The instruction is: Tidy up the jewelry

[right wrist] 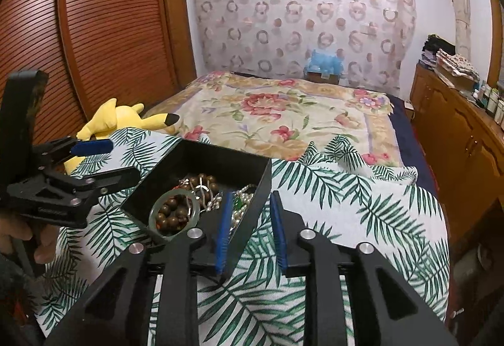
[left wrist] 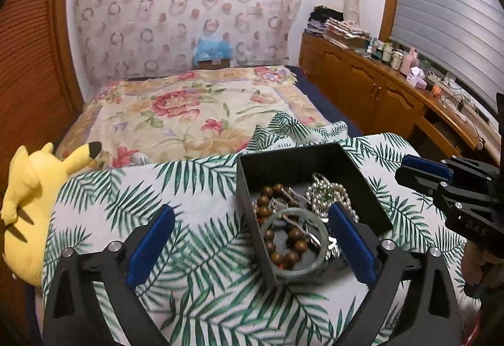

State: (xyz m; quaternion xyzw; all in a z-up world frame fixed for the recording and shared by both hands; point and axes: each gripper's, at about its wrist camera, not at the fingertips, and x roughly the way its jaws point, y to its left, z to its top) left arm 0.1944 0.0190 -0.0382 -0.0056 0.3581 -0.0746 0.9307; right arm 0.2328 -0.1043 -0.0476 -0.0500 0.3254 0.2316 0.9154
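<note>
A black open box [left wrist: 252,185] stands on a palm-leaf cloth and holds jewelry: a green jade bangle [left wrist: 321,235], a brown wooden bead bracelet [left wrist: 294,234] and a pearl necklace [left wrist: 330,191]. My left gripper [left wrist: 252,246] is open wide, its fingers astride the box's near left wall. In the right wrist view the box [right wrist: 176,163] shows with the bangle [right wrist: 157,210] and beads [right wrist: 171,217]. My right gripper [right wrist: 249,229] is partly open, its blue pads astride the box's right wall without clearly pinching it.
The palm-leaf cloth [left wrist: 195,195] covers a raised surface at the foot of a floral bed [left wrist: 189,113]. A yellow plush toy [left wrist: 34,198] lies at the left. A wooden cabinet [left wrist: 378,84] with bottles runs along the right wall.
</note>
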